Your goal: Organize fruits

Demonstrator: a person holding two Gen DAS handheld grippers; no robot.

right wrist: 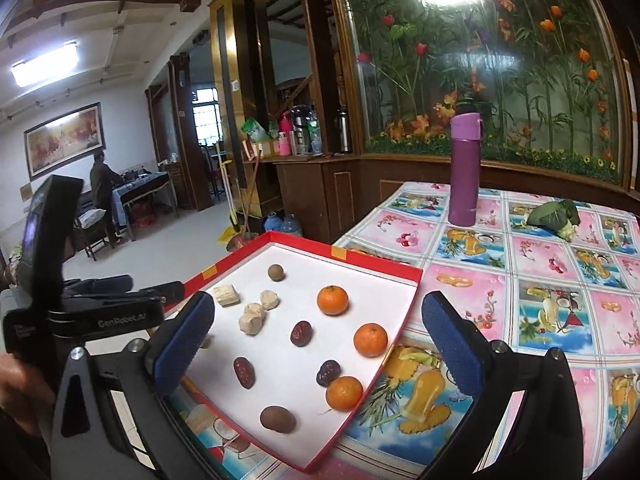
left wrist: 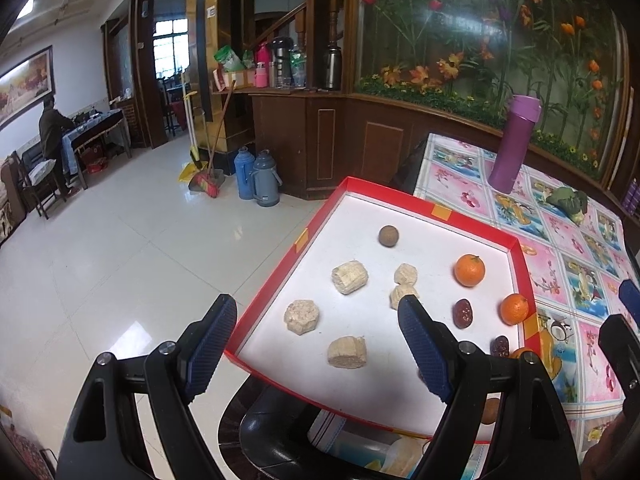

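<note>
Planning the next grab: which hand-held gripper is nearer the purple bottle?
Right. The right hand-held gripper is over the tablecloth side facing the purple bottle; the left hand-held gripper sits beyond the tray's far side.

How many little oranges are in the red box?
3, all along the right side of the red box: far orange, middle orange, near orange. None seem hidden behind either claw.

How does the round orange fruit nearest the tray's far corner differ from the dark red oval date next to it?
The round orange fruit is bright orange, while the dark red oval date is deep maroon. The orange fruit is round and clearly larger; the date is oval and small. The orange fruit looks smooth with a small stem on top; the date looks speckled. Both lie loose on the red-rimmed white tray, apart from each other.
</note>
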